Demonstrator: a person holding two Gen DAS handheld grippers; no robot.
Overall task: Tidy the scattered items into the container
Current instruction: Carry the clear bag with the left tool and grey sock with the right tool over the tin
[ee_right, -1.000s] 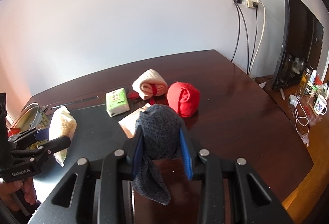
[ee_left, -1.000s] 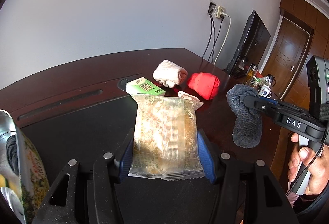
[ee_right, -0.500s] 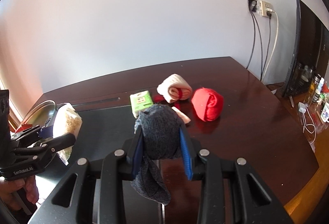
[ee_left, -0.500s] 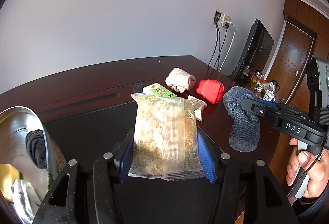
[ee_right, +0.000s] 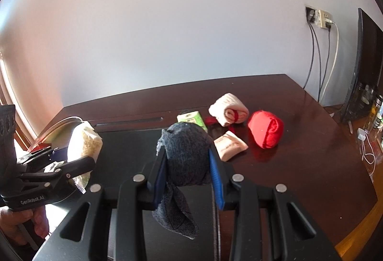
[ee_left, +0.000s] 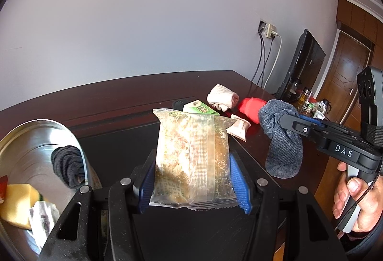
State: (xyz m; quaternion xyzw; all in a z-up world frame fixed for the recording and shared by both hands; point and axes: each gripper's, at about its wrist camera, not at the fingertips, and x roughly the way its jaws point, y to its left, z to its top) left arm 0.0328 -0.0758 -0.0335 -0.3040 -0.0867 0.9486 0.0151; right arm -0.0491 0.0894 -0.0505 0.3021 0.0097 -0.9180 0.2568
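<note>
My left gripper (ee_left: 192,179) is shut on a clear snack packet (ee_left: 191,158) of crumbly food, held upright above the black mat. A grey sock (ee_right: 186,155) hangs between the blue pads of my right gripper (ee_right: 189,172), which is shut on it. In the left wrist view that sock (ee_left: 282,141) dangles at the right. The steel bowl (ee_left: 28,141) sits at the far left, holding a dark sock roll, a yellow sponge and a cloth. On the table beyond lie a green box (ee_right: 191,118), a cream sock roll (ee_right: 228,110), a red sock roll (ee_right: 265,129) and a small pink packet (ee_right: 228,144).
A black mat (ee_right: 129,146) covers the near part of the dark wooden table (ee_right: 299,165). A monitor (ee_right: 366,69), wall sockets with cables, bottles and cups stand at the right. A hand (ee_left: 354,203) grips the right gripper's handle.
Both grippers have swung left with their loads. The steel bowl has come far more into the left wrist view, and the scattered items have shifted right in both views.
</note>
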